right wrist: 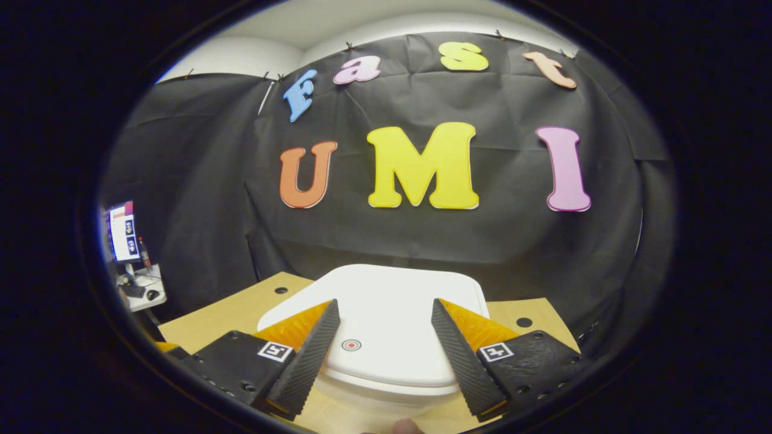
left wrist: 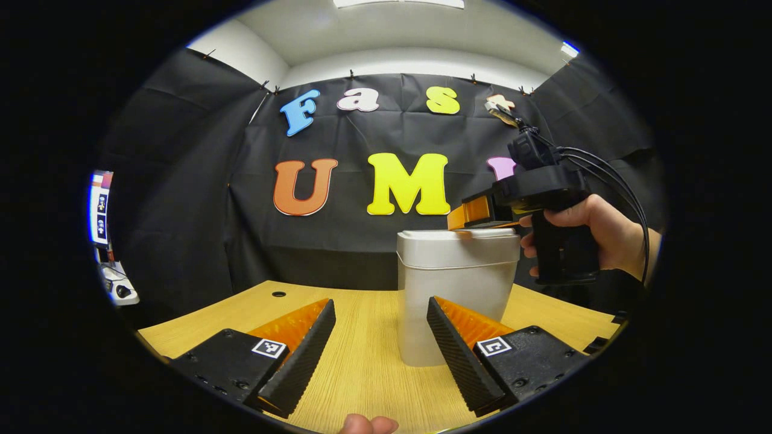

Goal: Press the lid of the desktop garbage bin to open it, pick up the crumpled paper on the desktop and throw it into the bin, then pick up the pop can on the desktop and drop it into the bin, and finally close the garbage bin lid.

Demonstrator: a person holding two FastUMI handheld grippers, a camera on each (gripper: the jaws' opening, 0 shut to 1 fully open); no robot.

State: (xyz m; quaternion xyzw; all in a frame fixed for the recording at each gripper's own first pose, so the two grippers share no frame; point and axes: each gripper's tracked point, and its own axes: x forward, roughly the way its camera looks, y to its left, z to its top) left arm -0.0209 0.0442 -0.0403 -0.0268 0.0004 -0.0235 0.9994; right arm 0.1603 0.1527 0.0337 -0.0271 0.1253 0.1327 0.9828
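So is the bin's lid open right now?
No, the lid lies flat and shut on the bin, under the right gripper.

You worked in a recording booth inside an office: black cloth wall (right wrist: 181, 181), wooden tabletop (left wrist: 362, 361), and a monitor (right wrist: 123, 232) beyond it

- Your bin (left wrist: 456, 289) is white w/ a rounded boxy shape. It stands upright on the wood desk.
- Its lid (right wrist: 386, 319) is shut & lies flat on top. It's smooth, white, w/ round corners.
- There's a small round red mark (right wrist: 351, 345) on the lid, near the front edge.
- In the left gripper view, you see the bin's side: tall, plain, w/ a thin line under the lid.
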